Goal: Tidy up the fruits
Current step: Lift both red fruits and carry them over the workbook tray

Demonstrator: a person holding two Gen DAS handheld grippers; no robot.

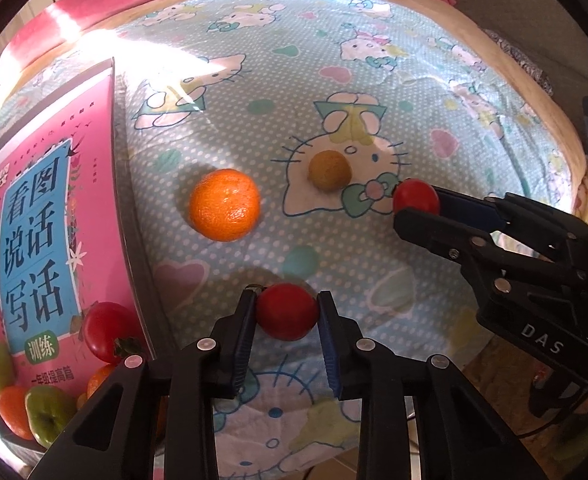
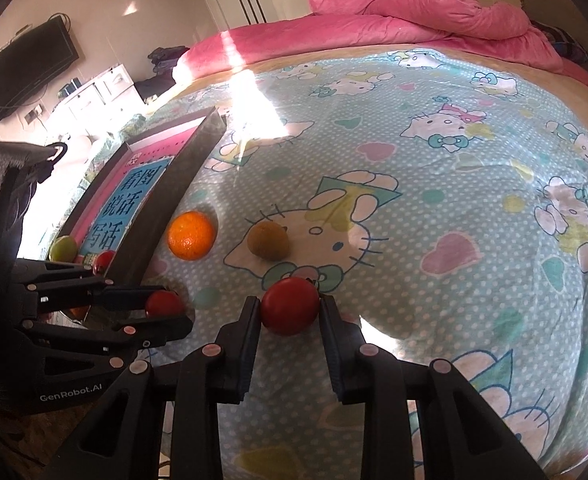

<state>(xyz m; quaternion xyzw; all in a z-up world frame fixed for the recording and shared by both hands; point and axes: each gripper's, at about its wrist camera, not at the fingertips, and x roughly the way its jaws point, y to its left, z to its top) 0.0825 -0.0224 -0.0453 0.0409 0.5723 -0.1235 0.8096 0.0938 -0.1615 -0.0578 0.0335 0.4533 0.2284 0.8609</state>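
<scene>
In the left wrist view my left gripper (image 1: 287,298) is shut on a red tomato (image 1: 288,320) just above the Hello Kitty bedsheet (image 1: 414,80). At the right, my right gripper (image 1: 416,205) is shut on a second red tomato (image 1: 414,194). The right wrist view shows that tomato (image 2: 290,312) between the right gripper's (image 2: 290,301) blue pads, and the left gripper (image 2: 171,307) with its tomato (image 2: 162,303) at the left. An orange (image 1: 225,204) (image 2: 191,235) and a brownish round fruit (image 1: 329,170) (image 2: 268,241) lie loose on the sheet beyond both grippers.
A dark-rimmed tray (image 1: 132,240) (image 2: 182,176) with a pink book cover as its floor lies at the left. It holds a red tomato (image 1: 108,332), green fruits (image 1: 48,414) and small orange ones (image 1: 12,412). A pink quilt (image 2: 414,4) is heaped at the far side of the bed.
</scene>
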